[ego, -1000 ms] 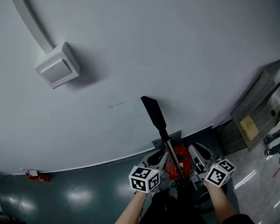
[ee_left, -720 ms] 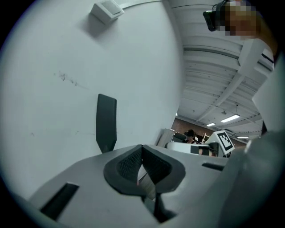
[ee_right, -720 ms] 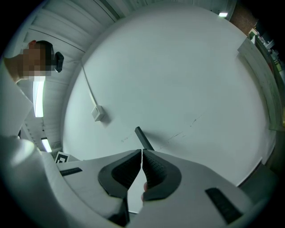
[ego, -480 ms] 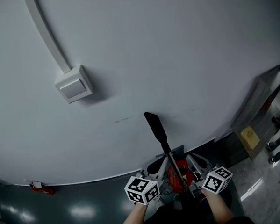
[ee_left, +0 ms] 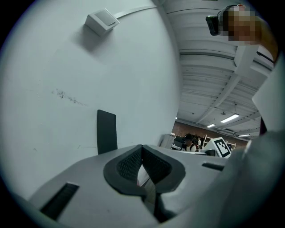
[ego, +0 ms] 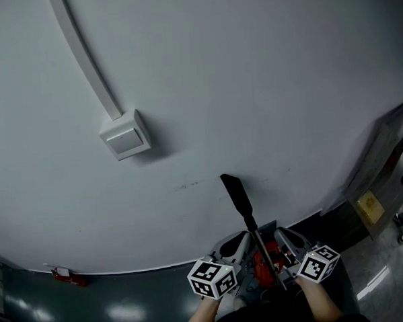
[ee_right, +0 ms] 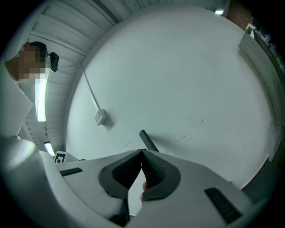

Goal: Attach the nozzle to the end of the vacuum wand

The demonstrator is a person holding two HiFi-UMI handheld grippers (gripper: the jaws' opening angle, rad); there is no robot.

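Note:
The black flat nozzle (ego: 237,195) sits on the top end of the thin wand (ego: 260,245) and points up at the pale wall. Below it is the red vacuum body (ego: 266,262). My left gripper (ego: 243,237) stands just left of the wand and my right gripper (ego: 279,232) just right of it. In the left gripper view the gripper (ee_left: 142,146) has its jaw tips touching, and the nozzle (ee_left: 107,131) stands off to its left. The right gripper (ee_right: 142,151) is likewise shut, with the nozzle (ee_right: 147,140) just beyond its tips. I see nothing pinched in either.
A white wall box (ego: 125,139) with a conduit (ego: 85,55) hangs on the wall at the left. A small red item (ego: 67,277) sits at the wall's foot. A wooden cabinet (ego: 369,205) stands at the right. The right gripper's marker cube (ee_left: 220,147) shows in the left gripper view.
The head view has tilted upward, so the wall box, nozzle and grippers sit lower in the picture. Both grippers stay on either side of the wand.

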